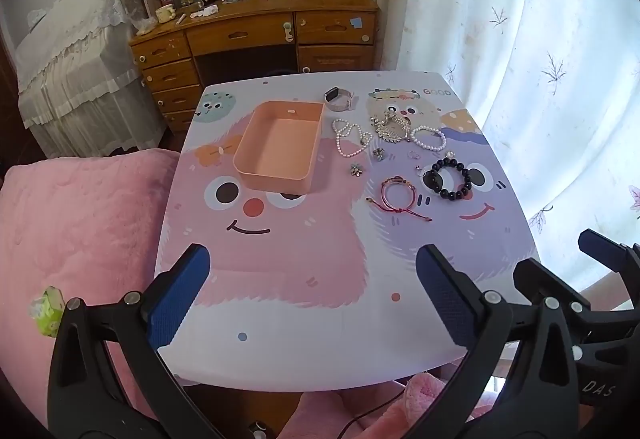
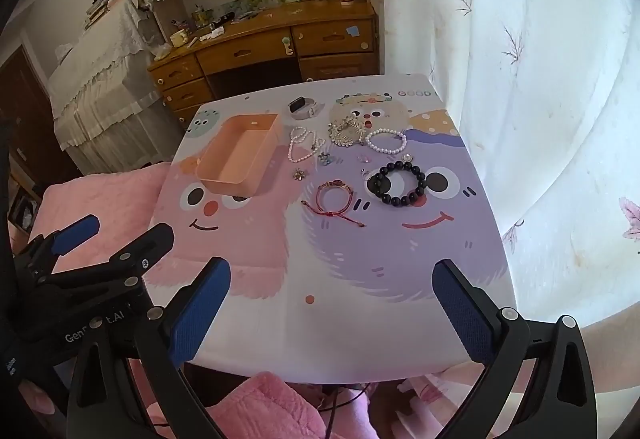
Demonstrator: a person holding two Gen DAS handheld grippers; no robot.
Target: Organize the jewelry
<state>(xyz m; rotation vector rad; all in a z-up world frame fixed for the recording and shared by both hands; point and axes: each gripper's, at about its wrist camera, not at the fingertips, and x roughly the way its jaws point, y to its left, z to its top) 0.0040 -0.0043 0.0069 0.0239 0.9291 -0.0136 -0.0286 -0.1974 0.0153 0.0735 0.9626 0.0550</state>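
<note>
An empty peach box (image 1: 280,145) (image 2: 238,157) sits on the cartoon-print table (image 1: 320,319) (image 2: 340,319). Right of it lies jewelry: a watch (image 1: 338,99) (image 2: 304,107), a pearl necklace (image 1: 348,139) (image 2: 302,147), a silver piece (image 1: 392,127) (image 2: 346,133), a pearl bracelet (image 1: 429,139) (image 2: 386,143), a black bead bracelet (image 1: 450,179) (image 2: 400,183), a red cord bracelet (image 1: 396,197) (image 2: 334,199) and small charms (image 1: 356,170). My left gripper (image 1: 312,295) and right gripper (image 2: 332,307) are open and empty above the table's near edge.
A pink blanket (image 1: 80,239) lies left of the table. A wooden desk (image 1: 256,35) with shelves stands behind it, a covered bed (image 1: 68,71) at the far left, a curtain (image 1: 540,79) on the right.
</note>
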